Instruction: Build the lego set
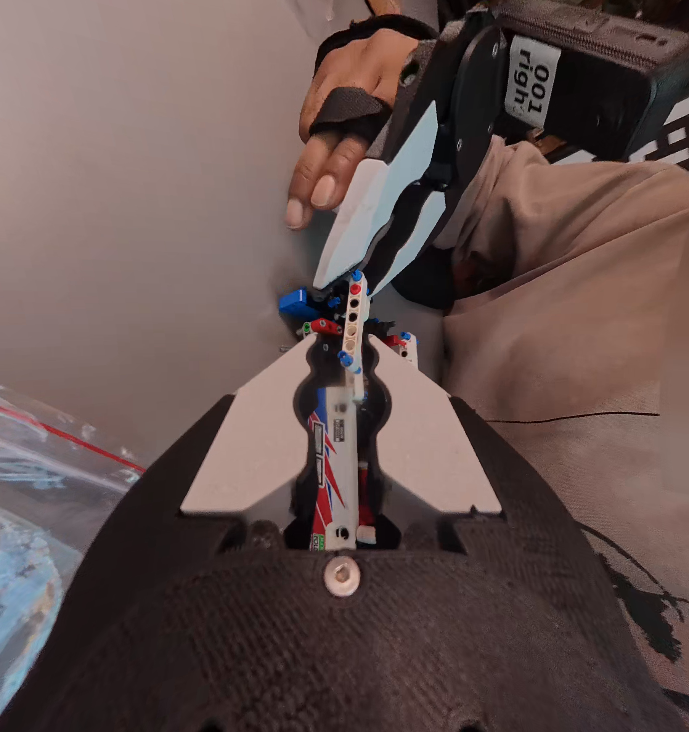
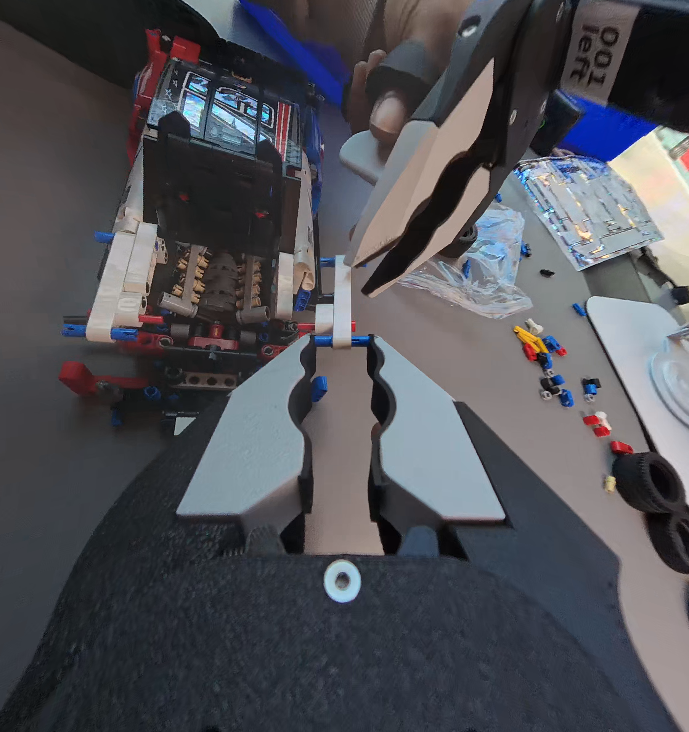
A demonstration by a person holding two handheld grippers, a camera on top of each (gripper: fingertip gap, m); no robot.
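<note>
Nearest, the blue pin (image 2: 358,340) is clamped end to end between the fingers of the right gripper (image 2: 342,344). The white beam (image 2: 342,301) is carried on that pin and held off the counter (image 2: 434,376), just beside the rear corner of the car model (image 2: 216,190). Beyond it, the beam's far end is met by the left gripper (image 2: 360,277); whether its fingers are pinching the beam cannot be told. The step in hand is judged to be the fitting of this beam to the car's rear. Next, the pins must be lined up with free holes and pressed home squarely. Farther off, loose small parts (image 2: 540,348) and tyres (image 2: 651,481) are left waiting.
</note>
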